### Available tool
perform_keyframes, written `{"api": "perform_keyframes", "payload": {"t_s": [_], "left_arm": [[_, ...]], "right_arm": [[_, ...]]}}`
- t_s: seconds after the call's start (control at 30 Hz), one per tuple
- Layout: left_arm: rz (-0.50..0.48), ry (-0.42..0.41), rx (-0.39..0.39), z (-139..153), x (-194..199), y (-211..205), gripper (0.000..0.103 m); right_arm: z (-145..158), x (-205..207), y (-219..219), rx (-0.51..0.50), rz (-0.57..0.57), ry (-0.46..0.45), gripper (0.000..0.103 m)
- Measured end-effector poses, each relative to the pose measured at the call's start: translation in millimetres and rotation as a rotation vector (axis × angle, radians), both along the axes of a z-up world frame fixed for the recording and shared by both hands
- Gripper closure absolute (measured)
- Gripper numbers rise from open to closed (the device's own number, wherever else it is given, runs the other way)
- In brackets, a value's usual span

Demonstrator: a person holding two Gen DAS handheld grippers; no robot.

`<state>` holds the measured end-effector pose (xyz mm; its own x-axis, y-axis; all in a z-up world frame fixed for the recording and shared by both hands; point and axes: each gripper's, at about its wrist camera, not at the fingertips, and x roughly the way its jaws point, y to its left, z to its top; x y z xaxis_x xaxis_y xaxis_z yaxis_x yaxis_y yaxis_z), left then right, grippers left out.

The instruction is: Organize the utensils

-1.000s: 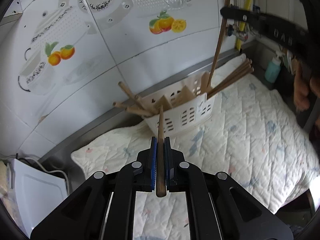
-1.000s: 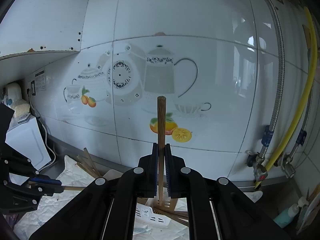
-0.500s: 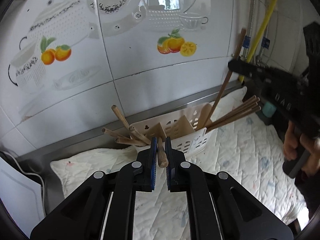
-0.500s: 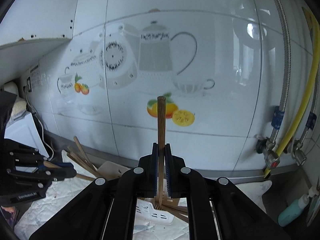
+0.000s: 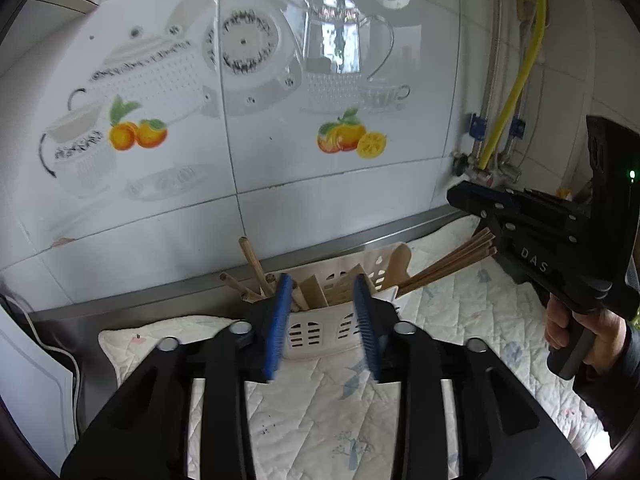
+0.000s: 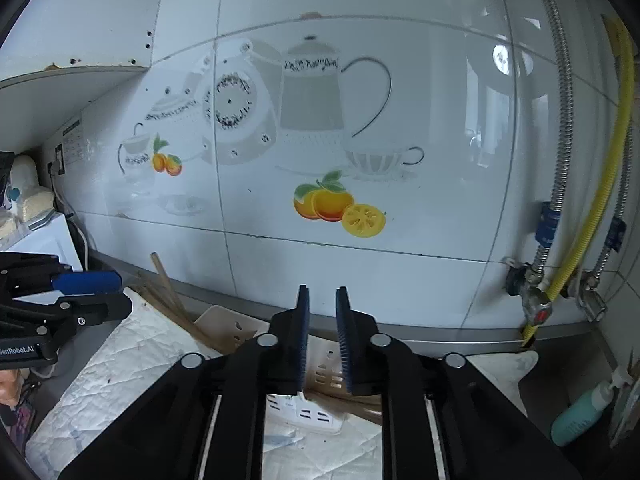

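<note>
Against the tiled wall, the white utensil basket on the quilted mat holds wooden utensils, while left gripper and right gripper gape empty.

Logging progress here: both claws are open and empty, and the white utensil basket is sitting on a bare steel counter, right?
Not quite. Both claws, left and right, are open and empty, but the left wrist view shows the white utensil basket sitting on a quilted cloth.
</note>
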<state>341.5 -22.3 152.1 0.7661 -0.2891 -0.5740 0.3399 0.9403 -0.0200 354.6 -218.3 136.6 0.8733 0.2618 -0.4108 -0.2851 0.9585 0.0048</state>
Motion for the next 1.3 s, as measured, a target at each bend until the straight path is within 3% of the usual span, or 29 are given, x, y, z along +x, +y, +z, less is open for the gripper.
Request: {"api": "perform_keyframes", "payload": {"t_s": [0.27,0.4,0.47,0.6,0.67,0.8,0.87,1.1,1.3], "left_arm": [[0.029,-0.050,-0.069,-1.6,-47.5,17.3,0.027],[0.063,-0.070,-0.069,-14.7,-71.9,23.8,0.017],[0.078,-0.081,-0.067,-21.4,-83.3,27.0,0.011],[0.103,-0.109,-0.058,-35.2,-106.4,28.7,0.005],[0.113,-0.116,-0.062,-42.2,-117.1,29.0,0.005],[0.122,-0.115,-0.083,-54.2,-136.6,30.5,0.005],[0.121,-0.114,-0.096,-60.0,-146.2,31.4,0.005],[0.130,-0.139,-0.071,-82.1,-182.5,28.1,0.005],[0.151,-0.153,-0.066,-93.0,-202.7,31.4,0.005]], "right_arm": [[-2.3,-48.1,-7.5,0.009,0.012,0.009,0.081],[-11.2,-73.4,-10.2,0.019,0.022,0.031,0.080],[-18.0,-88.8,-10.2,0.022,0.027,0.035,0.073],[-33.7,-115.7,-6.7,0.014,0.028,0.044,0.067],[-41.1,-126.4,-5.2,0.014,0.018,0.049,0.057],[-59.5,-151.2,-3.5,0.022,0.007,0.061,0.056],[-68.1,-161.0,-3.5,0.019,-0.008,0.069,0.047],[-98.5,-188.7,-9.4,0.052,-0.034,0.136,0.041],[-104.4,-207.2,-16.2,0.076,-0.057,0.144,0.034]]}}
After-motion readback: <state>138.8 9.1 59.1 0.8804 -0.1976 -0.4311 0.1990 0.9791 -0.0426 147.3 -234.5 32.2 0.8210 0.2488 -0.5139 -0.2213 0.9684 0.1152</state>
